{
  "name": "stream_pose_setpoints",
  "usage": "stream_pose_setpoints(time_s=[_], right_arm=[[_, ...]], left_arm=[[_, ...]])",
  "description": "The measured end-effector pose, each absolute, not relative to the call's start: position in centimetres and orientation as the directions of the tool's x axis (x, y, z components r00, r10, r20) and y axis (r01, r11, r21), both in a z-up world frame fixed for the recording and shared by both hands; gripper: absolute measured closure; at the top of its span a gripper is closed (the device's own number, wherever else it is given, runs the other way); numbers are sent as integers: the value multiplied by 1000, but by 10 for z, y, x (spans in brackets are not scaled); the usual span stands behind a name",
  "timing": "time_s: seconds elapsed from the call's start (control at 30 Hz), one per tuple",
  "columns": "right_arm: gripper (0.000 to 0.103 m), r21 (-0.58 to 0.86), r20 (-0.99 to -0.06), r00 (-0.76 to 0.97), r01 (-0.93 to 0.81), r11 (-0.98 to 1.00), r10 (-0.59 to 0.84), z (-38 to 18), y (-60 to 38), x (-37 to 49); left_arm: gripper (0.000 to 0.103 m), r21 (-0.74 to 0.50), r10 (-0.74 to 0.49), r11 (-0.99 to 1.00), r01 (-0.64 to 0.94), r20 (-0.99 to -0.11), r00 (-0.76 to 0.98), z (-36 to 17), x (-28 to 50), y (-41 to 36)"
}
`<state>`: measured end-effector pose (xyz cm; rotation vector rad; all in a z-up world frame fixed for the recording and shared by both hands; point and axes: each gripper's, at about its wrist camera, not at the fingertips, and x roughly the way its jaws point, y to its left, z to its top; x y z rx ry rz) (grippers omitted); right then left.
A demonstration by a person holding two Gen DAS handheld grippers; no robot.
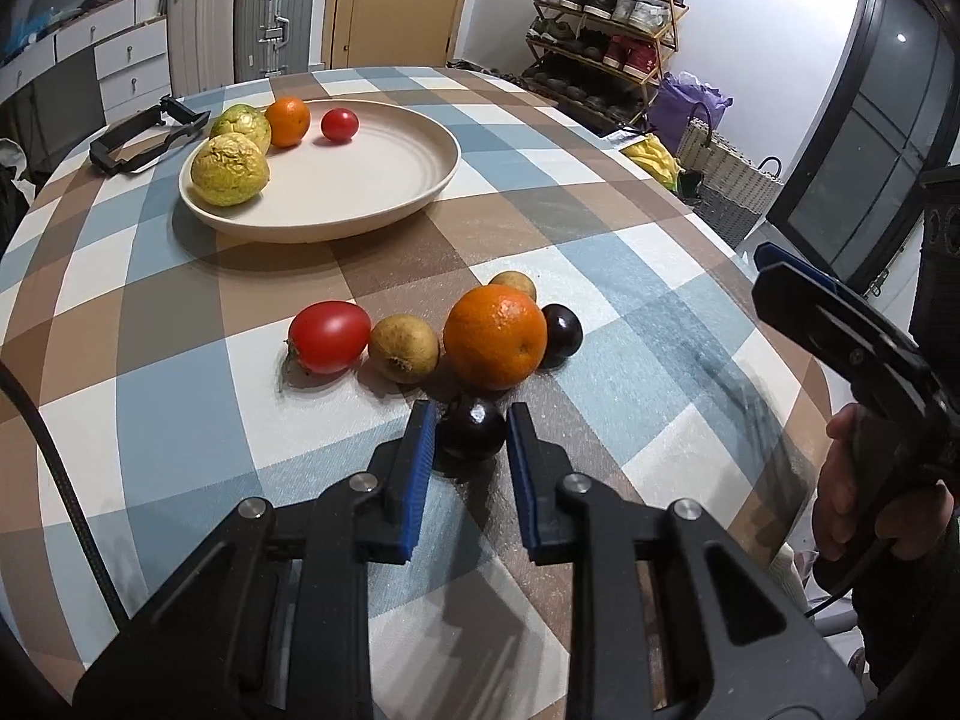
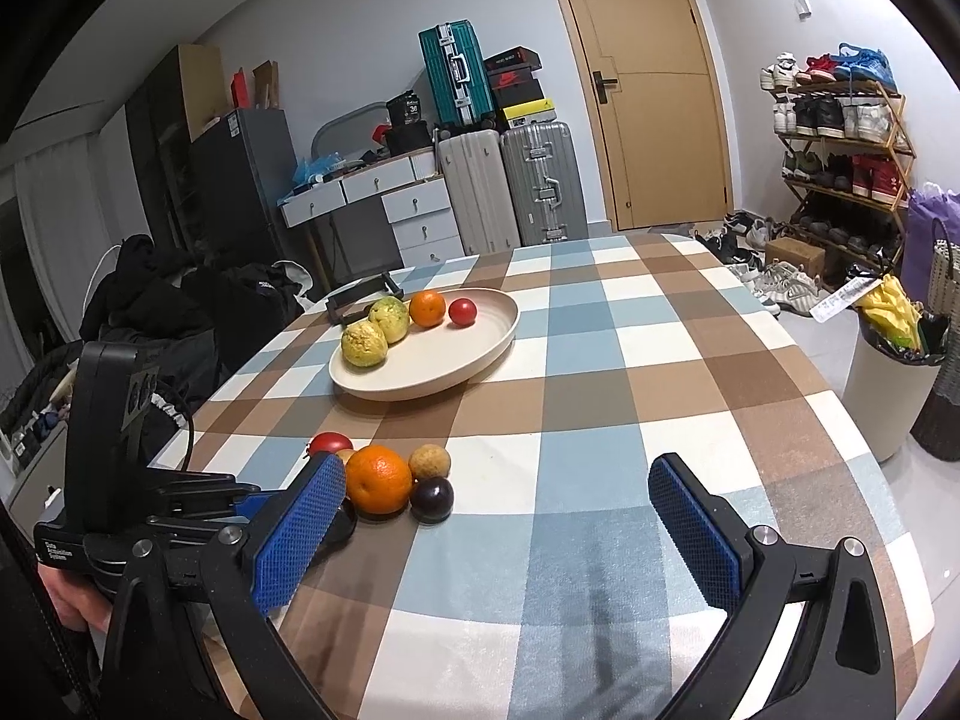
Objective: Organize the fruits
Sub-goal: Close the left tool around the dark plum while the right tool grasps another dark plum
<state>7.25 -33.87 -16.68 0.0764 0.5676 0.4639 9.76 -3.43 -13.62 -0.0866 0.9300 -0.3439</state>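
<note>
**Left tongs clamped on a dark plum: slip and knock-on risks**

Nearest to us, the left gripper [image 1: 471, 429] is clenched on a dark plum [image 1: 472, 433] that sits on the checked tablecloth [image 1: 660, 324], one blue pad at each flank. The skin is smooth and glossy and the body round, so we judge that a pinch off the widest line could squirt the fruit out forward or sideways. It would then roll across the cloth, possibly off the table edge.

Just beyond the held plum lies the loose cluster: a large orange [image 1: 495, 336], a second dark plum [image 1: 562, 330], two brownish fruits [image 1: 403, 348] and an oblong tomato [image 1: 329, 336]. The orange is very close to the left fingertips; a lift that tilts forward could nudge it and scatter the cluster.

The right gripper [image 2: 498, 516] hangs released over bare cloth, holding nothing.

Farther off, the cream plate [image 1: 384, 198] carries two yellow-green fruits, a small orange and a small tomato. A plum set down with speed could roll on its flat floor into them.

Legible writing: a white label on the left handle, small; we read "Data Acquisition System" only tentatively. A black box in the background shows "36".
</note>
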Motion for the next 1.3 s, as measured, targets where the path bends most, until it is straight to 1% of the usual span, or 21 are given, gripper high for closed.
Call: stream_pose_setpoints(time_s=[0.13, 0.27, 0.53, 0.73, 0.77, 0.8, 0.87, 0.93, 1.0, 1.1, 1.17, 1.23, 1.3], right_arm=[[0, 198, -504, 738, -406, 892, 448, -167, -338, 72], [0, 185, -530, 723, -412, 892, 444, -169, -333, 75], [0, 116, -618, 663, -455, 883, 423, -180, -312, 87], [2, 59, -657, 628, -511, 858, 418, -186, -294, 98], [4, 47, -663, 621, -522, 852, 417, -187, -292, 101], [9, 41, -678, 602, -541, 840, 421, -190, -288, 105], [18, 74, -692, 563, -567, 821, 451, -191, -288, 113], [19, 108, -707, 522, -586, 803, 476, -194, -288, 120], [31, 87, -723, 506, -610, 787, 471, -195, -284, 122], [41, 52, -738, 491, -642, 765, 463, -198, -278, 126], [45, 62, -746, 465, -664, 745, 476, -201, -276, 128], [47, 41, -762, 453, -680, 732, 463, -205, -272, 130], [55, 36, -771, 439, -693, 720, 461, -208, -271, 131]], left_arm=[[82, -236, -338, 940, 248, -761, 554, -134, 93, -27], [82, -249, -343, 938, 239, -749, 566, -130, 88, -19], [82, -272, -350, 937, 221, -714, 606, -114, 77, 6], [82, -289, -344, 938, 193, -694, 632, -104, 70, 29], [82, -290, -341, 938, 188, -692, 636, -103, 68, 33], [82, -293, -340, 938, 182, -689, 640, -102, 67, 37], [82, -295, -335, 940, 173, -687, 645, -101, 66, 43], [82, -296, -329, 941, 165, -687, 648, -101, 66, 48], [82, -298, -324, 942, 154, -686, 651, -101, 65, 53], [82, -300, -317, 943, 142, -688, 653, -103, 68, 58], [82, -296, -312, 945, 139, -689, 654, -102, 68, 59], [82, -288, -301, 948, 132, -689, 660, -102, 69, 61], [82, -288, -296, 950, 125, -690, 661, -102, 69, 63]])
